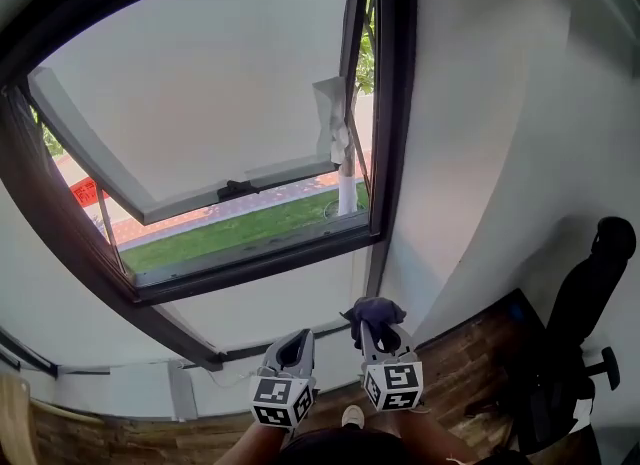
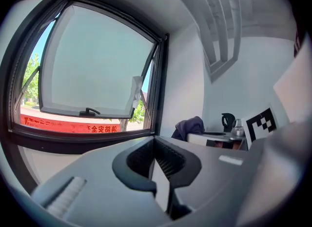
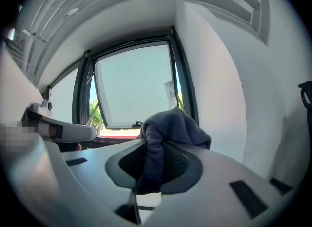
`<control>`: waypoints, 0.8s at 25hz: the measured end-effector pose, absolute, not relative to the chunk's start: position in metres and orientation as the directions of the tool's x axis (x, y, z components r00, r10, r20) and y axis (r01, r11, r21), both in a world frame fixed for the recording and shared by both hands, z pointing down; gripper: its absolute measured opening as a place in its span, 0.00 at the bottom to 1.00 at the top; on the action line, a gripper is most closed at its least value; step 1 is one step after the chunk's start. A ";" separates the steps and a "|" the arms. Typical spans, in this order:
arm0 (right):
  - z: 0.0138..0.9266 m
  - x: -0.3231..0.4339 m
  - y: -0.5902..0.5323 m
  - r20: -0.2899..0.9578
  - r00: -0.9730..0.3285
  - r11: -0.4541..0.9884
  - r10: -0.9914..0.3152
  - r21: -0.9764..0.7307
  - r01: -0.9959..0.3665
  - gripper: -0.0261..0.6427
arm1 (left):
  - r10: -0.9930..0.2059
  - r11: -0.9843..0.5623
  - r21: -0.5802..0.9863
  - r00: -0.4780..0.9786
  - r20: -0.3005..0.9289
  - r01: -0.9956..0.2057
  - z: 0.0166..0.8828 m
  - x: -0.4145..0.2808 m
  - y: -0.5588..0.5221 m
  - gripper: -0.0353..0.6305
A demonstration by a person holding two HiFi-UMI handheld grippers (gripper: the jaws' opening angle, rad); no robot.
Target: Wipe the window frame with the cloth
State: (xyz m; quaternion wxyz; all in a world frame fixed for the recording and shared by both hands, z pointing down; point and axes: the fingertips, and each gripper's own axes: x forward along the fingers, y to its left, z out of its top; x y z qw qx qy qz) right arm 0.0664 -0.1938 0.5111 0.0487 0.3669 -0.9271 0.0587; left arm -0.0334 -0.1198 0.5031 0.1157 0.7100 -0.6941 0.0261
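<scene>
Two pairs of tongs are held low before the window, side by side and just apart. The left tongs (image 2: 154, 142) are closed, the ribbed pads meeting at their tips with nothing between them. The right tongs (image 3: 155, 158) are clamped on a dark grey-blue cloth (image 3: 171, 122), which is bunched above the pads, with a twisted strand running down between them. In the head view the cloth (image 1: 374, 310) is seen well below the window frame (image 1: 262, 267) and apart from it, against the white wall (image 1: 470, 153).

The window frame is dark and is set in that white wall. Its sash (image 1: 200, 73) is swung outward from the top, with a black handle (image 1: 235, 190) on its lower rail. A white scrap (image 1: 331, 119) hangs at the sash's right edge, beside the frame's right upright. Grass (image 1: 240, 228) and a strip of red lettering are seen through the gap below the sash.

A brown wood-patterned floor (image 1: 470, 353) is seen beneath the wall. A black chair (image 1: 590, 298) stands at the right, near the wall and well apart from both tongs.
</scene>
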 end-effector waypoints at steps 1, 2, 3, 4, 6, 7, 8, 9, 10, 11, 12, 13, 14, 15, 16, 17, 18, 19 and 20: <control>0.512 0.064 -0.204 0.137 -0.726 0.723 -0.674 -0.075 -0.686 0.14 | -0.979 -0.009 0.128 0.035 0.200 -0.992 0.503 -0.035 -0.130 0.07; 0.512 0.062 -0.214 0.140 -0.725 0.723 -0.674 -0.076 -0.687 0.14 | -0.979 -0.009 0.127 0.035 0.203 -0.992 0.503 -0.037 -0.140 0.07; 0.513 0.060 -0.224 0.145 -0.725 0.723 -0.673 -0.077 -0.686 0.14 | -0.978 -0.008 0.128 0.034 0.205 -0.992 0.503 -0.038 -0.149 0.07; 0.513 0.058 -0.233 0.149 -0.727 0.725 -0.671 -0.077 -0.685 0.14 | -0.978 -0.006 0.128 0.033 0.207 -0.992 0.503 -0.040 -0.158 0.07; 0.513 0.054 -0.247 0.154 -0.731 0.730 -0.664 -0.076 -0.679 0.14 | -0.977 0.000 0.128 0.027 0.209 -0.992 0.502 -0.042 -0.171 0.07; 0.514 0.052 -0.254 0.157 -0.733 0.732 -0.662 -0.074 -0.677 0.14 | -0.977 0.003 0.129 0.024 0.212 -0.992 0.503 -0.043 -0.176 0.07; 0.516 0.051 -0.260 0.162 -0.732 0.732 -0.662 -0.074 -0.678 0.14 | -0.976 0.005 0.131 0.023 0.216 -0.991 0.505 -0.043 -0.181 0.07; 0.517 0.049 -0.266 0.165 -0.730 0.730 -0.663 -0.074 -0.679 0.14 | -0.975 0.006 0.133 0.024 0.223 -0.991 0.507 -0.044 -0.186 0.07; 0.517 0.046 -0.270 0.166 -0.729 0.728 -0.664 -0.075 -0.681 0.14 | -0.973 0.004 0.136 0.027 0.229 -0.991 0.509 -0.045 -0.190 0.07; 0.516 0.044 -0.274 0.162 -0.729 0.728 -0.665 -0.076 -0.681 0.14 | -0.972 0.002 0.138 0.030 0.231 -0.990 0.510 -0.045 -0.193 0.07; 0.514 0.042 -0.277 0.154 -0.730 0.729 -0.666 -0.075 -0.681 0.14 | -0.973 -0.002 0.138 0.034 0.229 -0.990 0.509 -0.046 -0.197 0.07; 0.512 0.039 -0.280 0.145 -0.730 0.729 -0.668 -0.074 -0.681 0.14 | -0.974 -0.007 0.136 0.038 0.223 -0.991 0.507 -0.047 -0.201 0.07; 0.511 0.037 -0.284 0.139 -0.728 0.726 -0.671 -0.075 -0.683 0.14 | -0.975 -0.014 0.133 0.043 0.218 -0.991 0.505 -0.048 -0.206 0.07; 0.509 0.035 -0.288 0.133 -0.725 0.722 -0.676 -0.079 -0.688 0.14 | -0.975 -0.024 0.132 0.052 0.214 -0.991 0.504 -0.050 -0.210 0.07; 0.509 0.034 -0.292 0.129 -0.720 0.716 -0.682 -0.083 -0.694 0.14 | -0.975 -0.035 0.132 0.063 0.213 -0.991 0.503 -0.050 -0.214 0.07; 0.508 0.034 -0.295 0.126 -0.713 0.708 -0.690 -0.085 -0.701 0.14 | -0.974 -0.049 0.134 0.077 0.212 -0.990 0.503 -0.051 -0.218 0.07; 0.508 0.033 -0.298 0.124 -0.705 0.701 -0.698 -0.083 -0.709 0.14 | -0.974 -0.064 0.136 0.092 0.209 -0.989 0.503 -0.051 -0.222 0.07; 0.508 0.032 -0.302 0.124 -0.696 0.692 -0.707 -0.079 -0.717 0.14 | -0.973 -0.080 0.137 0.107 0.205 -0.987 0.502 -0.052 -0.226 0.07; 0.507 0.030 -0.307 0.127 -0.687 0.684 -0.715 -0.077 -0.726 0.14 | -0.972 -0.096 0.136 0.122 0.202 -0.986 0.502 -0.053 -0.231 0.07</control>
